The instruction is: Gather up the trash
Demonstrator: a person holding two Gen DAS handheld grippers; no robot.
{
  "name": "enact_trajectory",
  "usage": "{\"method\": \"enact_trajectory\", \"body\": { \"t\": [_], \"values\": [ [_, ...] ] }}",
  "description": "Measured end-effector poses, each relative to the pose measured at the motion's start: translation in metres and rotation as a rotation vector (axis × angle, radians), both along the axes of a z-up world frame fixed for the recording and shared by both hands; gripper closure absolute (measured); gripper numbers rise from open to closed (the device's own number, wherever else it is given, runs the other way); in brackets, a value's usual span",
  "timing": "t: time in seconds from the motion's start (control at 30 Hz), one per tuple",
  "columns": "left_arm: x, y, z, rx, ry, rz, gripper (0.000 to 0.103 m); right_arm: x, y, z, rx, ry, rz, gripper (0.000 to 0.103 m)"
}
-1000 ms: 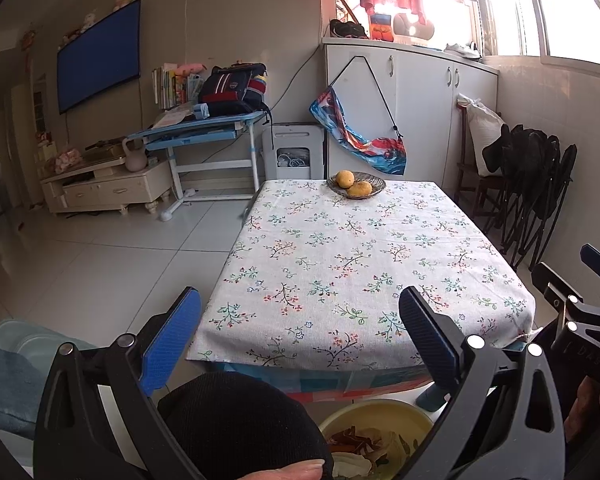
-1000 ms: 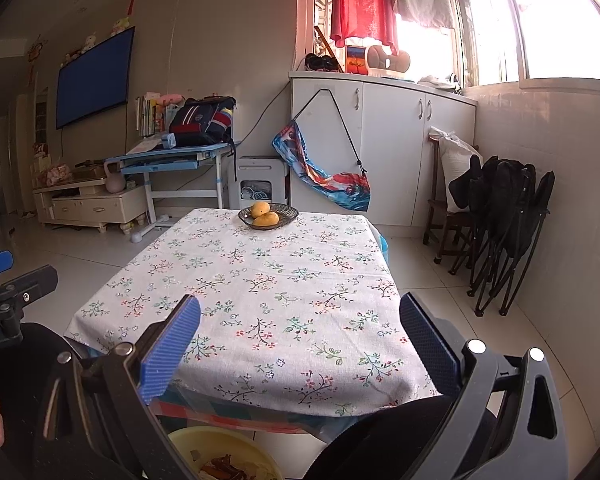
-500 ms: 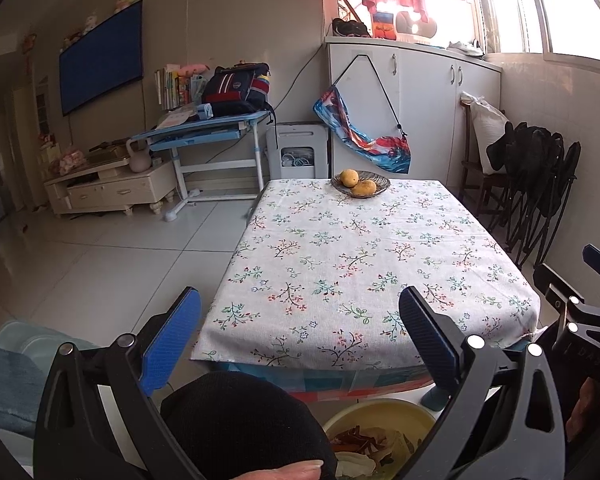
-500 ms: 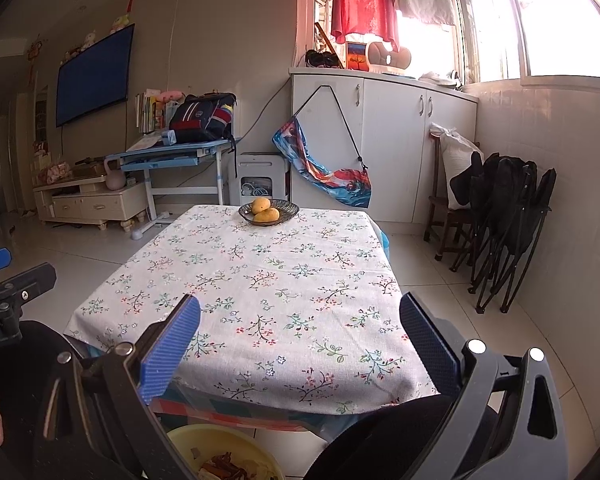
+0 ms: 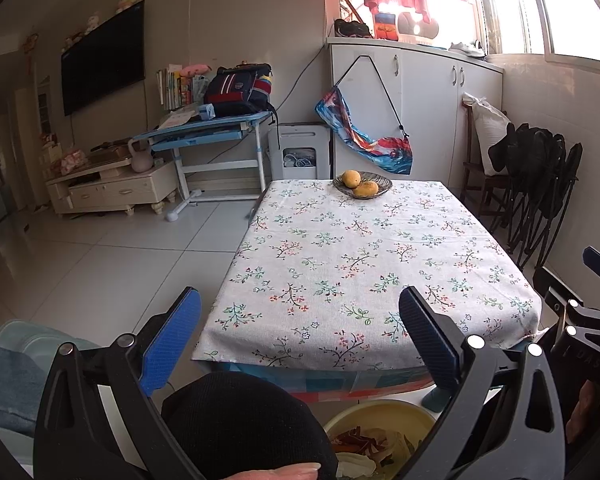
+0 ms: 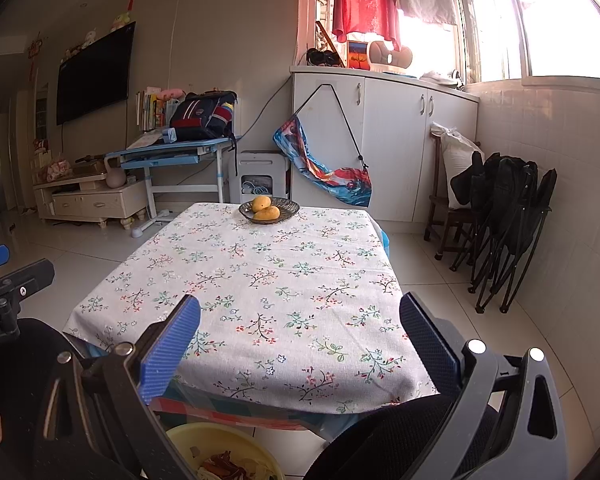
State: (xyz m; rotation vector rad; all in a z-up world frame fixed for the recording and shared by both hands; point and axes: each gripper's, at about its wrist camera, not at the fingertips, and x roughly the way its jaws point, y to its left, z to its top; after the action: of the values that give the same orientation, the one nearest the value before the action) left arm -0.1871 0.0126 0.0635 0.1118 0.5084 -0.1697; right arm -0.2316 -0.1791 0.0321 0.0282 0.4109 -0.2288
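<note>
A yellow bin (image 5: pixel 380 414) with peels and scraps stands on the floor below the table's near edge; it also shows in the right wrist view (image 6: pixel 224 446). My left gripper (image 5: pixel 300 308) is open and empty, held above the near edge of the floral tablecloth (image 5: pixel 372 256). My right gripper (image 6: pixel 300 316) is open and empty over the same edge (image 6: pixel 268 280). A dark dish with two yellow-orange fruits (image 5: pixel 362 185) sits at the far end, also in the right wrist view (image 6: pixel 269 209). No loose trash shows on the cloth.
Black knees (image 5: pixel 244 424) sit below the grippers. Folded black chairs (image 6: pixel 504 224) lean on the right wall. A white cabinet (image 6: pixel 384 136) and a blue desk (image 5: pixel 208 136) stand behind. A TV stand (image 5: pixel 108 188) is at left.
Both grippers have drawn back and risen slightly, so the table looks a little farther. Both stay open and empty.
</note>
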Motion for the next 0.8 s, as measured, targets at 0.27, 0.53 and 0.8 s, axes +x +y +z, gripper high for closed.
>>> {"method": "enact_trajectory", "body": {
  "t": [0.27, 0.53, 0.8],
  "values": [
    [-0.0001, 0.0003, -0.0001, 0.0, 0.0, 0.0, 0.007, -0.0001, 0.0003, 0.0002, 0.0, 0.0, 0.0, 0.007],
    [-0.0001, 0.0002, -0.0003, 0.0, -0.001, 0.0, 0.007, 0.0, 0.0004, 0.0004, 0.0, 0.0, 0.0, 0.007],
    [0.0005, 0.0017, 0.001, 0.0, -0.003, 0.003, 0.007, 0.0001, 0.0004, 0.0005, -0.001, 0.001, 0.0, 0.007]
  ]
}}
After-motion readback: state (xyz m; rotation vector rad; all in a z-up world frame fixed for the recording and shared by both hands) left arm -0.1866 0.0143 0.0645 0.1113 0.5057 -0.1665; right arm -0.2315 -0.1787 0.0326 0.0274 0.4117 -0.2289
